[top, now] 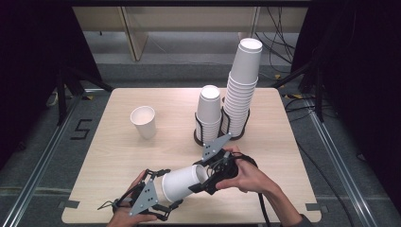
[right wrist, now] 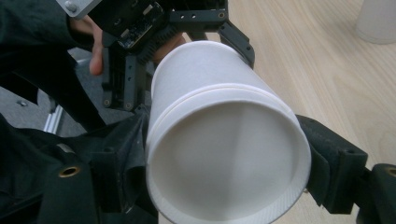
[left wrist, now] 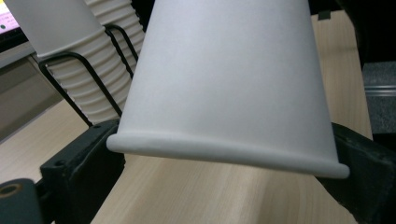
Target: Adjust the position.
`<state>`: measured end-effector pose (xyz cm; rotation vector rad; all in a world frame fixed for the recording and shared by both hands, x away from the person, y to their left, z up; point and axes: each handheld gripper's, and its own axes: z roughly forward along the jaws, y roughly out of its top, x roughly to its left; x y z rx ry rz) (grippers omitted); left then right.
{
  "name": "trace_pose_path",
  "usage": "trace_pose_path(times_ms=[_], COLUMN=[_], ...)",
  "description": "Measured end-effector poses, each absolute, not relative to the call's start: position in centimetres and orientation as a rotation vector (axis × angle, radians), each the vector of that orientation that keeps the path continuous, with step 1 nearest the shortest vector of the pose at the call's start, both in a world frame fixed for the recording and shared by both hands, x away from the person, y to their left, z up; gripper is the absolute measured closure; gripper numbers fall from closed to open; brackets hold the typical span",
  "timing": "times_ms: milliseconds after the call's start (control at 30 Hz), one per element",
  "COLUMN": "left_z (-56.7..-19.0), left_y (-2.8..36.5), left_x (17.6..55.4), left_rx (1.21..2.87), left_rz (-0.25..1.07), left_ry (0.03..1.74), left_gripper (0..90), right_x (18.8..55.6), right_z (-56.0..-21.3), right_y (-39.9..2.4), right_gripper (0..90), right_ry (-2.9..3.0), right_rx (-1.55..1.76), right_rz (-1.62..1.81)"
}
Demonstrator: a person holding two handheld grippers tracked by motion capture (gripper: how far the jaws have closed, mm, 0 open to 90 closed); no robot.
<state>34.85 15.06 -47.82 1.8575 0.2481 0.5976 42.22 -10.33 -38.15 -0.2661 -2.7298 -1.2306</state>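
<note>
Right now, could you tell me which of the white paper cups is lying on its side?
The white paper cup held between the left gripper and right gripper; the lone cup stands upright.

A pale wood-grain worktop [top: 118, 156] with rounded corners stands on a grey carpeted floor [top: 38, 156]. Metal rails [top: 45, 149] run along the floor on both sides, and a black "5" [top: 81, 128] is marked on the carpet at the left. Dark curtains [top: 33, 52] close in each flank. Behind, light wooden panels [top: 137, 33] lean beyond a grey strip, with black cables [top: 279, 42] trailing at the right. Lighting is even and soft.
</note>
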Motion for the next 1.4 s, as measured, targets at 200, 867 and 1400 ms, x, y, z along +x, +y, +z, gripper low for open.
trace_pose_path(times_ms=[200, 867, 1400], left_z=[-47.8, -47.5, -47.0], left_y=[15.3, 15.1, 14.0], left_x=[34.8, 34.9, 34.5], left_rx=[1.819, 1.883, 2.063], left_rz=[0.587, 0.563, 0.506], left_ry=[0.227, 0.265, 0.302], left_gripper=[4.4, 10.9, 11.8], right_x=[42.4, 42.8, 40.1], right_z=[-38.3, -39.0, -38.1], right_y=[-10.8, -10.6, -8.9], right_gripper=[24.6, 21.2, 16.6], right_ry=[-2.68, -2.694, -3.095], right_rx=[-0.282, -0.304, -0.015], right_rz=[-1.256, -1.22, -0.949])
